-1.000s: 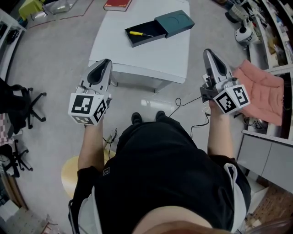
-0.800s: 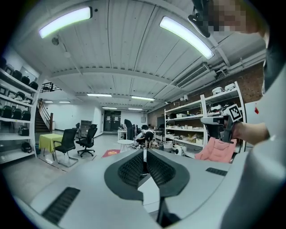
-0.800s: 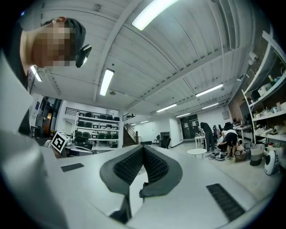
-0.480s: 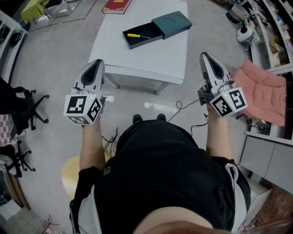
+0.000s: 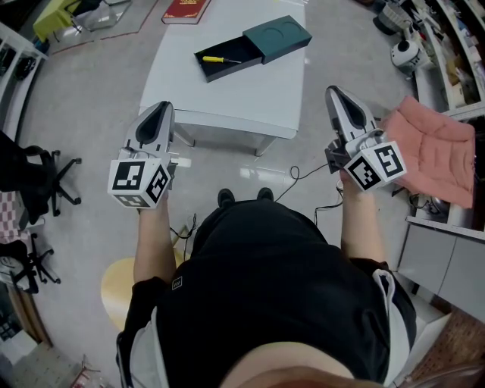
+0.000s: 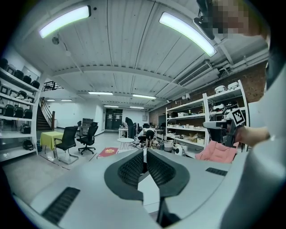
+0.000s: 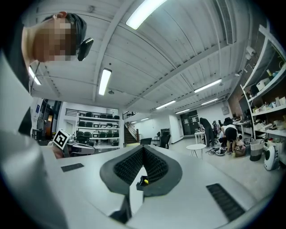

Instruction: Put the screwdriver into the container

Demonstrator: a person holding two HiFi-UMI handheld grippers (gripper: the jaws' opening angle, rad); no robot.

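A yellow-handled screwdriver [image 5: 214,59] lies inside the open dark container [image 5: 231,67], a drawer-like tray slid out of its teal sleeve [image 5: 277,37] on the white table [image 5: 250,91]. Both grippers are held in the air on the near side of the table, well short of it. My left gripper [image 5: 160,114] is shut and holds nothing; its pads meet at the tip [image 6: 145,154]. My right gripper [image 5: 336,95] is shut and empty as well [image 7: 143,154]. Below its jaws, the container with the yellow handle [image 7: 144,181] shows small and far off.
A red book [image 5: 186,8] lies at the table's far end. A pink cushion [image 5: 432,150] and shelving stand at the right, black office chairs [image 5: 30,178] at the left, a wooden stool [image 5: 121,292] behind my left arm. A cable [image 5: 303,178] runs over the floor.
In the head view the table and container have shifted up and left. The left gripper has drifted left and the right gripper slightly up. Both stay shut and empty.
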